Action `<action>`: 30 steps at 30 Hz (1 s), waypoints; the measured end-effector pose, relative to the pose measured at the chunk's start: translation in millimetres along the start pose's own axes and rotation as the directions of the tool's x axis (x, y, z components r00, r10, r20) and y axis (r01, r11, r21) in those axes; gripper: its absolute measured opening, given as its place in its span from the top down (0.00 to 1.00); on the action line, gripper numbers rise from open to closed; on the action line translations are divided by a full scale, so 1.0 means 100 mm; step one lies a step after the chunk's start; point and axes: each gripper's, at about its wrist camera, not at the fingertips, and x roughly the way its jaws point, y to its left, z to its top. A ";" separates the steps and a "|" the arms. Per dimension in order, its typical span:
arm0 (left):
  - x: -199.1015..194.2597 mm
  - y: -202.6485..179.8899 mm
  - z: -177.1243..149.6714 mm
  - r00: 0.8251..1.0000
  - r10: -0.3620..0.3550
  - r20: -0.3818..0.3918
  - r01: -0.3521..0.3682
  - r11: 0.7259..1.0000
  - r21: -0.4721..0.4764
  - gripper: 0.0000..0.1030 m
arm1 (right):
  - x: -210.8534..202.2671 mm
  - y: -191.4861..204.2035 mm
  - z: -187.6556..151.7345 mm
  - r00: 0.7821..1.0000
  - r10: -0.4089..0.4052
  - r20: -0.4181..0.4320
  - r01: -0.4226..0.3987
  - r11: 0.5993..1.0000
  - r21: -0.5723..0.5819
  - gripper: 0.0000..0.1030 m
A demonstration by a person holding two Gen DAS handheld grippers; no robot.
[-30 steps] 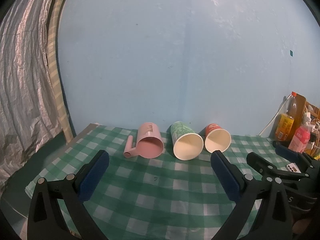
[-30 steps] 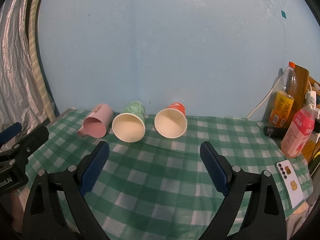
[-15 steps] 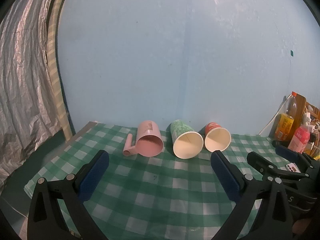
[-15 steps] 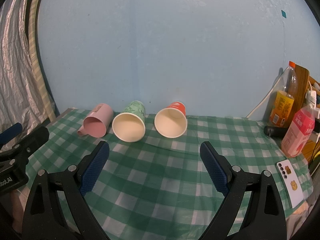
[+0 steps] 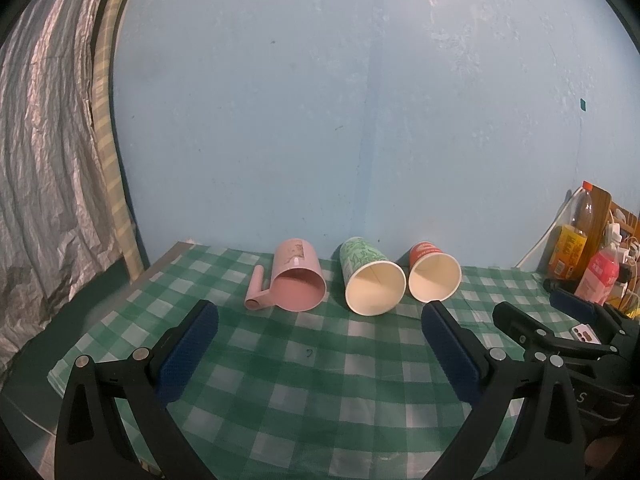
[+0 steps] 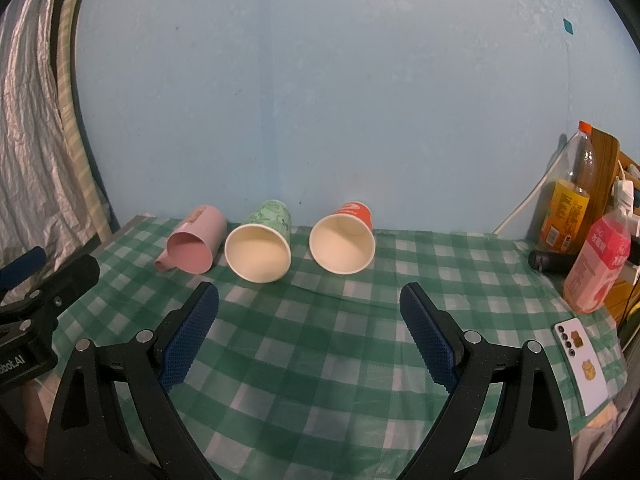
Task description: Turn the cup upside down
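Almost nothing is seen to have moved since the earlier frames: only a slight drift of the left wrist view is noted, and the cups are unchanged. Three cups are laid on their sides in a row near the far edge of the green checked tablecloth (image 6: 320, 360), mouths turned toward the cameras: pink handled cup (image 6: 196, 240) on the left, green paper cup (image 6: 260, 246) in the middle, red paper cup (image 6: 344, 240) on the right. Pink and green are set just beside each other; in the left wrist view green and red appear touching at the rims. None is flipped yet.

Left gripper (image 5: 320, 348) is held wide open, nothing gripped, well short of the cups. Right gripper (image 6: 310, 328) is likewise spread wide and empty.

At the right edge, an orange drink bottle (image 6: 568, 208), a pink bottle (image 6: 598, 268) and a phone (image 6: 582, 364) are seen. Blue wall (image 6: 320, 100) is behind.
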 end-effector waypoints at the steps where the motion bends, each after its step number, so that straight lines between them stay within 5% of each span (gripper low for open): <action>1: 0.00 0.00 0.00 1.000 0.000 -0.001 0.000 1.000 0.000 0.01 | 0.00 0.00 0.00 1.000 0.000 -0.001 0.000 1.000 0.001 0.12; 23: 0.09 0.02 0.01 0.999 -0.001 -0.043 0.001 1.000 -0.020 0.01 | 0.08 0.00 -0.04 0.999 0.016 -0.033 -0.015 1.000 0.020 0.12; 30: 0.23 -0.09 0.19 0.996 -0.006 -0.084 0.009 0.999 0.039 0.01 | 0.16 -0.08 0.04 0.998 0.030 -0.046 -0.029 0.999 0.034 0.12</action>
